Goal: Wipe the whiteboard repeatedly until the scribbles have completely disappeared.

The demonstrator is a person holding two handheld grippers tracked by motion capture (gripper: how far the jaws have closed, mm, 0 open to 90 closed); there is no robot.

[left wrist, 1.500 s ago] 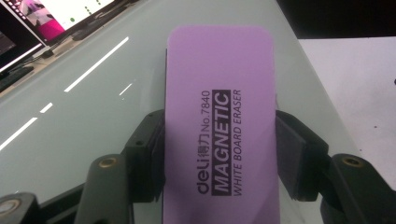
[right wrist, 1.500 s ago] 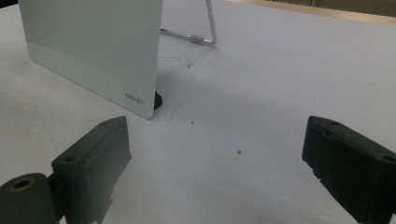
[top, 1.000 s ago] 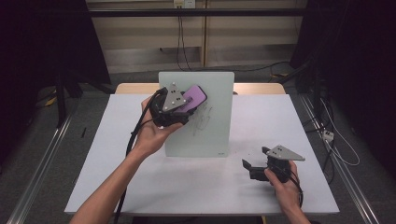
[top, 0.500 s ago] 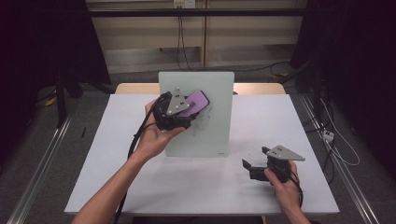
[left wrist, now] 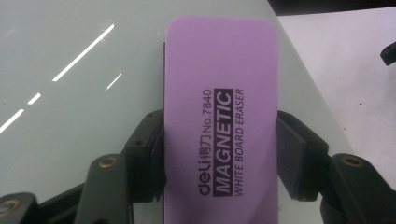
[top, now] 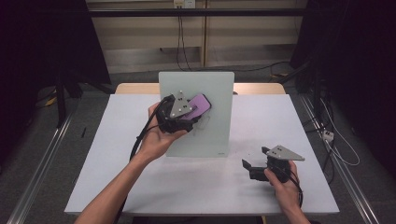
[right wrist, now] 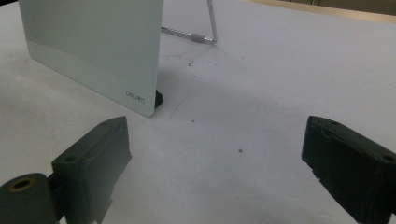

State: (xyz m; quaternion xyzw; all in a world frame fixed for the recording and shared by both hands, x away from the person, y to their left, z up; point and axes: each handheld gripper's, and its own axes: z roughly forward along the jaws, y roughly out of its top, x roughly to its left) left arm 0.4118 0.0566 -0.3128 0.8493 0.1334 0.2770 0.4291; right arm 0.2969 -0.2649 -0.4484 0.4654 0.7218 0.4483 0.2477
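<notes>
Left tool clamping purple eraser, printed label legible up close

From my remote station, the worktop was a white surface under even overhead light. Behind it stood a pale panelled wall with a socket feeding dangling cables. Grey floor, metal rails and dark curtains flanked both sides.

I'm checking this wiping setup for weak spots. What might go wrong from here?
The whiteboard stands on a thin wire stand with nothing bracing it; the right claw rests open on the table, so a hard push from the eraser might tip or slide it. The left claw grips only the eraser's lower end, so it might twist.
</notes>
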